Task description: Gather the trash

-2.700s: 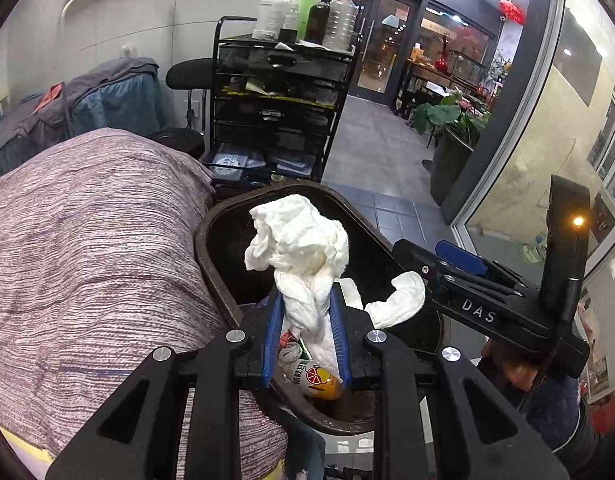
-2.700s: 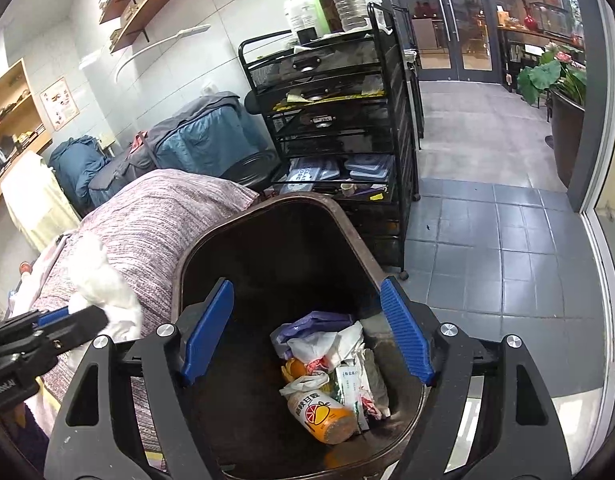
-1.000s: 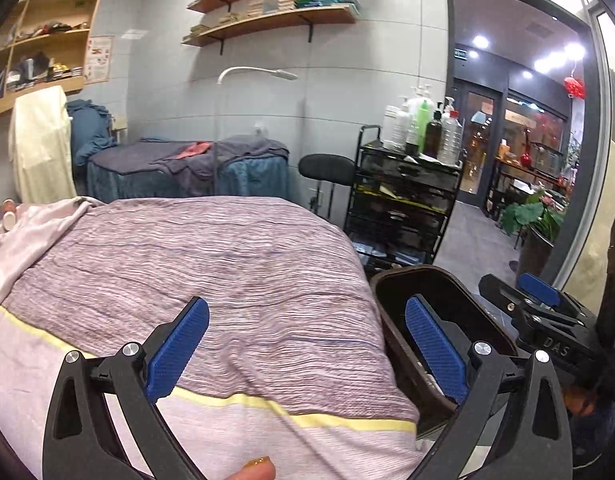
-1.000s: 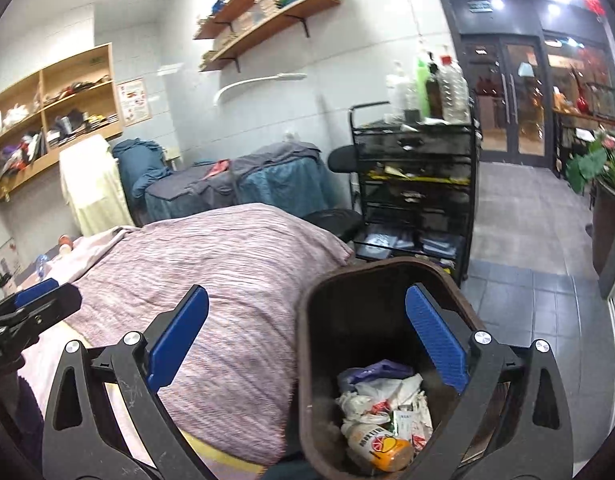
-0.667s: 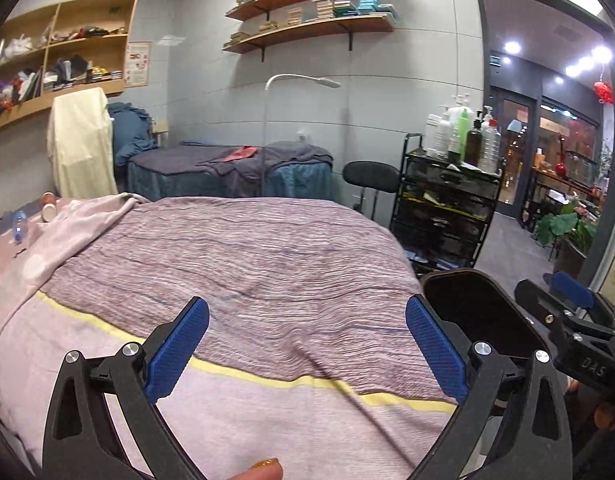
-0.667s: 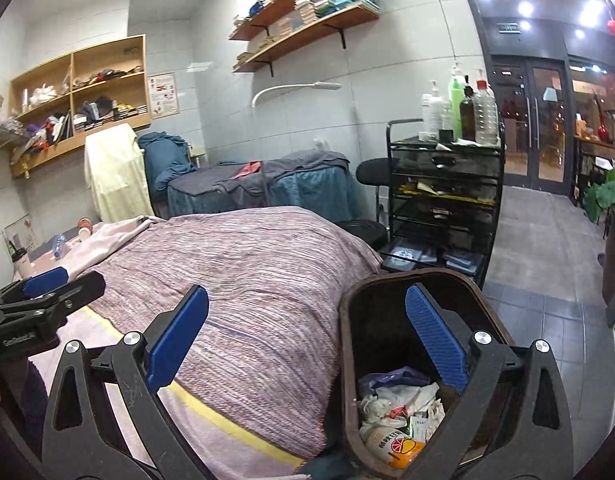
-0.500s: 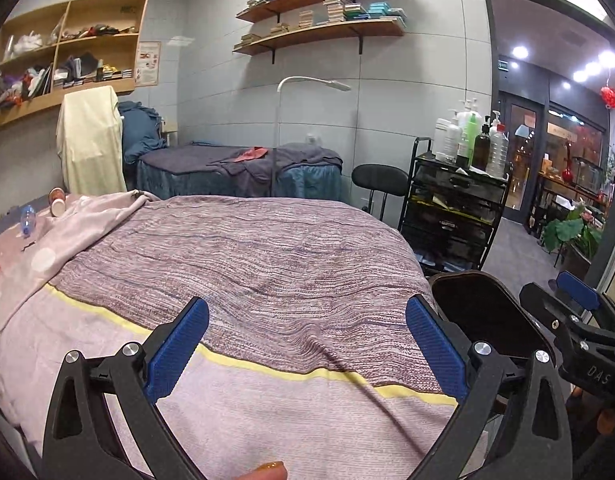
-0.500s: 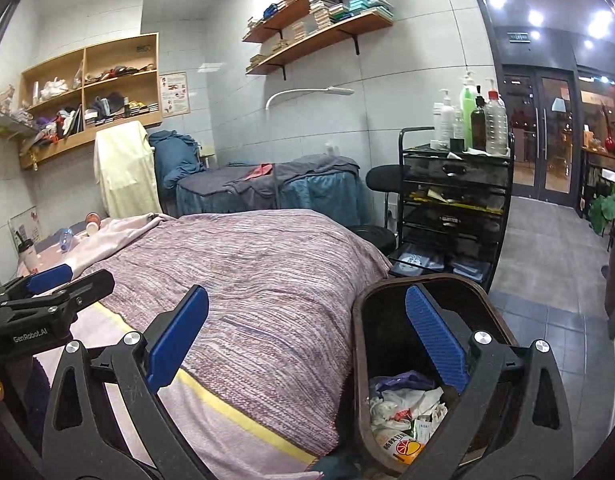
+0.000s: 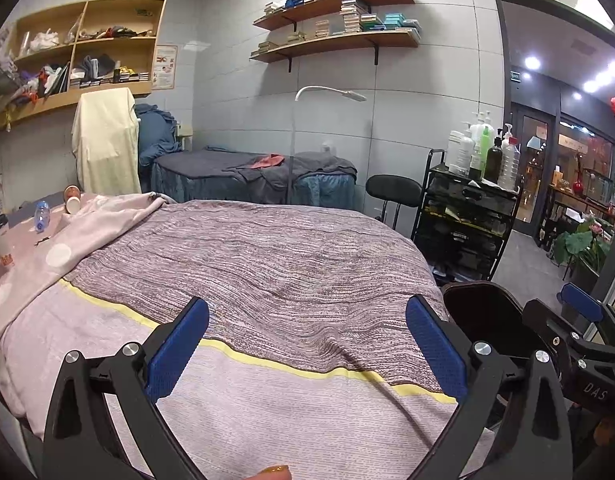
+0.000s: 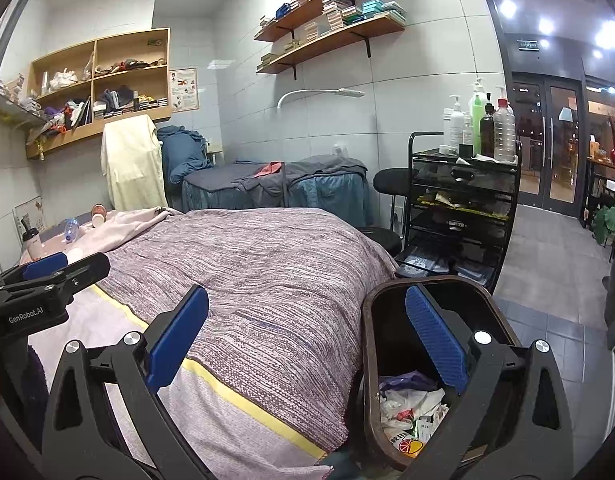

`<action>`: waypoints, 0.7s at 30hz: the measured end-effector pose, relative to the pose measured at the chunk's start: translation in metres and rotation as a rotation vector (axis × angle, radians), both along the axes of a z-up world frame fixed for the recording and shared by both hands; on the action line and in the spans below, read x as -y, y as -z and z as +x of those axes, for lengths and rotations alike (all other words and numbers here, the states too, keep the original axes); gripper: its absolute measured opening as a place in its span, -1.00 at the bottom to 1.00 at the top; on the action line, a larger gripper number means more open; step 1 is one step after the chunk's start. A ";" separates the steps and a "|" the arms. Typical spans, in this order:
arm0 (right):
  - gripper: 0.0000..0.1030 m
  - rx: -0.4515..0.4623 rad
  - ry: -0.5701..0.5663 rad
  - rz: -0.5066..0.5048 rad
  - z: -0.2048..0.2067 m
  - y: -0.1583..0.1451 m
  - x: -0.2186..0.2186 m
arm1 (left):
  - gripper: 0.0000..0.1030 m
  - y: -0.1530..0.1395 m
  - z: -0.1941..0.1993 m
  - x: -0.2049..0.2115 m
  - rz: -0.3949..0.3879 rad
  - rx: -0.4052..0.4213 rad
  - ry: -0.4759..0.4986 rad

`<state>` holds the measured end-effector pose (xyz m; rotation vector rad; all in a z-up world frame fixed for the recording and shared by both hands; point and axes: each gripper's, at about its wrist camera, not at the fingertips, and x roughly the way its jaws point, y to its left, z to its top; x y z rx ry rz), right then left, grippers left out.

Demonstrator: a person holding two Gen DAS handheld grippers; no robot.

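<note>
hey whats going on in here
A person holds a gripper in each hand, collecting trash by a bed. Both the left gripper and right gripper are open and empty. The bin beside the bed holds wrappers and tissue. A bottle and cups lie at the bed's far end.

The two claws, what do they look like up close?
Both claws, left and right, have black angular plastic frames with silver screws and ribbed blue pads. White lettering marks their sides: "GenRobot.AI" on the left, "DAS" visible on the right.
</note>
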<state>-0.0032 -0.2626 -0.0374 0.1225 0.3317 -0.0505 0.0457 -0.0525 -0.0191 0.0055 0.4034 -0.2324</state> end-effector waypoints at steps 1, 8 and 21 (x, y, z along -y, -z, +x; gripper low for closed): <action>0.89 0.001 0.001 0.000 0.000 0.000 0.000 | 0.88 0.000 0.000 0.000 0.000 0.000 0.000; 0.89 0.002 0.005 -0.003 -0.003 0.000 0.000 | 0.88 0.000 0.000 0.000 0.001 0.001 0.000; 0.89 0.001 0.013 0.000 -0.004 0.000 0.002 | 0.88 -0.002 -0.001 -0.001 0.004 0.002 0.002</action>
